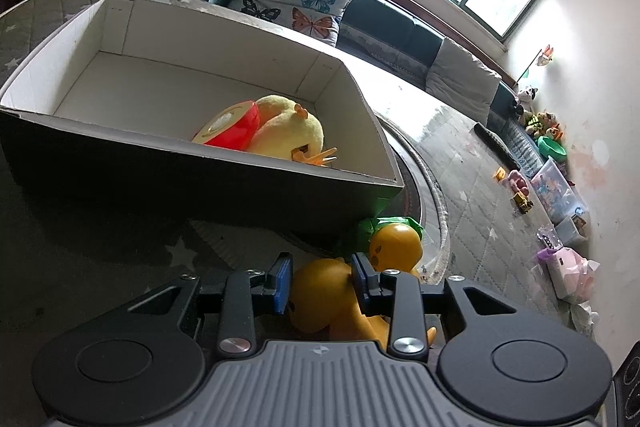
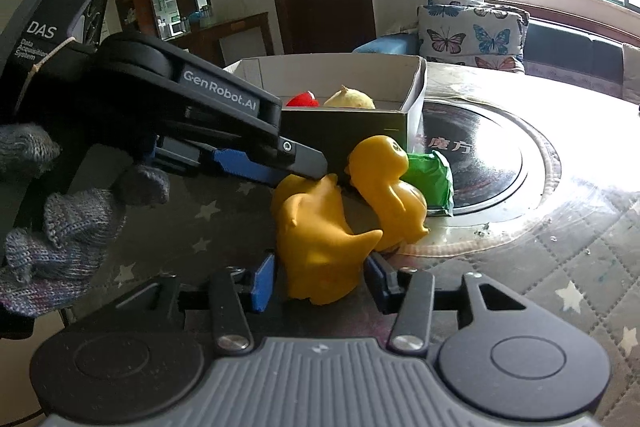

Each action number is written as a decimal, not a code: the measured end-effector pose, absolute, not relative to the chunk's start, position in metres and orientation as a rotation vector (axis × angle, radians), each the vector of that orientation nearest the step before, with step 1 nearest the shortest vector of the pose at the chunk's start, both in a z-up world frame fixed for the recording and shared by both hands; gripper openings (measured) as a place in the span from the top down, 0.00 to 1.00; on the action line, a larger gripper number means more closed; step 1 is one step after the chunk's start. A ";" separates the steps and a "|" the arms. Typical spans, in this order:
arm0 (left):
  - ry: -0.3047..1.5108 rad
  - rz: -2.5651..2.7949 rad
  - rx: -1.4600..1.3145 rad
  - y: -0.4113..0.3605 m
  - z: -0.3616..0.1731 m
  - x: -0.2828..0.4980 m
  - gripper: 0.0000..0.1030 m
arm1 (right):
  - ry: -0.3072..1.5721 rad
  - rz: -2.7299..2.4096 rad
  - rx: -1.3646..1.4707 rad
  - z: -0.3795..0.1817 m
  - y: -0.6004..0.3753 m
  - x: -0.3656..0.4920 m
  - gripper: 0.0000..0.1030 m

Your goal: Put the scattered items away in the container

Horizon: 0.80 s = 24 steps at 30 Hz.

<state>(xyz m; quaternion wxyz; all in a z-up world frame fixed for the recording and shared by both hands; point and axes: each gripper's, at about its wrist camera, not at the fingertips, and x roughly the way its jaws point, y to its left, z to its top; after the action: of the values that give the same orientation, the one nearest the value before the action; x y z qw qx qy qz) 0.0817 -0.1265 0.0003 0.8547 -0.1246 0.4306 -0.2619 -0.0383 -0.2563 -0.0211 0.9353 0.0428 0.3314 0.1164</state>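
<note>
Two yellow rubber ducks sit on the starry cloth just in front of the box (image 1: 192, 183), not inside it. The near duck (image 2: 320, 247) is between both sets of fingers. The left gripper (image 1: 320, 281) has its blue pads right up against the duck's sides, so it looks like it is squeezing the duck, though a tiny gap could be hiding. The right gripper (image 2: 318, 285) is spread wide — its pads stand a little apart from the duck and hold nothing. The far duck (image 2: 390, 195) leans against the near one, with a green packet (image 2: 430, 183) just behind it. Inside the box lie a fluffy yellow chick (image 1: 288, 131) and a red bowl (image 1: 232, 129), touching each other. What could go wrong? If the near duck goes up, the far duck may tip over or roll, since it is leaning. The duck is smooth and squashy, so it could pop out of the pads. Two grippers this close could bump — or the duck could hit the box wall on the way in. From the right wrist view the near duck's long way runs up and down, its pointed tail sticking out to the right. I cannot tell where its beak points.
</note>
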 end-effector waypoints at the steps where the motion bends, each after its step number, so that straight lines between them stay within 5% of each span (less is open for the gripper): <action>1: 0.905 -0.552 -0.267 -0.126 -0.001 0.082 0.65 | 0.681 0.240 0.089 -0.022 -0.256 -0.037 0.58; 7: 0.913 -0.575 -0.306 -0.118 -0.002 0.084 0.68 | 0.682 0.243 0.075 -0.021 -0.252 -0.038 0.59; 11: 0.910 -0.612 -0.327 -0.112 0.003 0.080 0.85 | 0.676 0.247 0.061 -0.016 -0.249 -0.040 0.60; 18: 0.899 -0.606 -0.358 -0.107 0.007 0.075 0.83 | 0.659 0.271 0.021 -0.007 -0.236 -0.031 0.61; 24: 0.874 -0.572 -0.393 -0.094 0.008 0.074 0.72 | 0.698 0.260 0.013 -0.014 -0.237 -0.039 0.59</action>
<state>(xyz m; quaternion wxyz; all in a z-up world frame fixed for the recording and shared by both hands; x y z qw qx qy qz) 0.0741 -0.0940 0.0078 0.8483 -0.1867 0.4147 -0.2714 -0.0393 -0.2372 -0.0141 0.9315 0.0063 0.3408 0.1272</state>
